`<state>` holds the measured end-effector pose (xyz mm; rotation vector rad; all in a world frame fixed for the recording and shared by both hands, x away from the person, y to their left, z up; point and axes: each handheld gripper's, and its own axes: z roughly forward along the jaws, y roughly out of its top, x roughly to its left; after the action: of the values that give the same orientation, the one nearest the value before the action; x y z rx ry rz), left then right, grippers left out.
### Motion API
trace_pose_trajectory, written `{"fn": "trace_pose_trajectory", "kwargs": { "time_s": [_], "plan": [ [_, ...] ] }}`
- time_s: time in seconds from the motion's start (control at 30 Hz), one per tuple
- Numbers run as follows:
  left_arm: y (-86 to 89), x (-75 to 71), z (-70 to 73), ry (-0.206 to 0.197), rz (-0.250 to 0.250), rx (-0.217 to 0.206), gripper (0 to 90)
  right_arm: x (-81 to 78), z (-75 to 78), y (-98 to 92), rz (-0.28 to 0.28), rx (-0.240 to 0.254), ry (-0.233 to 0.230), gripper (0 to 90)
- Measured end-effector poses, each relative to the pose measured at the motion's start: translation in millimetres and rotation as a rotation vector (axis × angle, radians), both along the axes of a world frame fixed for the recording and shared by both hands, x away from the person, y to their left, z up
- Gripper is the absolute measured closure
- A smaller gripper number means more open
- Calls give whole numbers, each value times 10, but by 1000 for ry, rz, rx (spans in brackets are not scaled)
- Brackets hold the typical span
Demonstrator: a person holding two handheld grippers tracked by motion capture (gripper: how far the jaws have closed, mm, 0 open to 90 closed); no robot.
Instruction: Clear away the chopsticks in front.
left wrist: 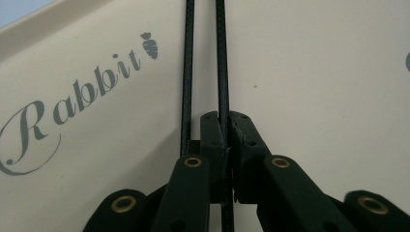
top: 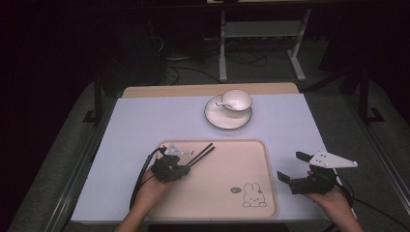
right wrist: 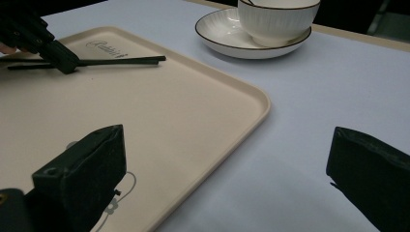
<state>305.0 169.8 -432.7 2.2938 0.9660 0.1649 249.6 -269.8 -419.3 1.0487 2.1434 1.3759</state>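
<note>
One chopstick is clenched in left tongs on tray, pointing 2 o'clock; right tongs are held released.

Beige tray with grey rabbit print (plus "Rabbit" script), black chopsticks, white dark-rimmed bowl and saucer, pale lavender tabletop.

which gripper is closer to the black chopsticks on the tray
Left. The left gripper is shut on one of the chopsticks over the tray; the right gripper sits open off the tray's right edge.
</note>
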Motion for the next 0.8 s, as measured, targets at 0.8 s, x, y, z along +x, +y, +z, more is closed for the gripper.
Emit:
{"fn": "trace_pose_trajectory", "kwargs": {
  "time_s": [0.8],
  "plan": [
    [-681, 567, 42, -10, -179, -31, 895, 6, -10, -16, -9, -3, 6, 0]
  ]
}}
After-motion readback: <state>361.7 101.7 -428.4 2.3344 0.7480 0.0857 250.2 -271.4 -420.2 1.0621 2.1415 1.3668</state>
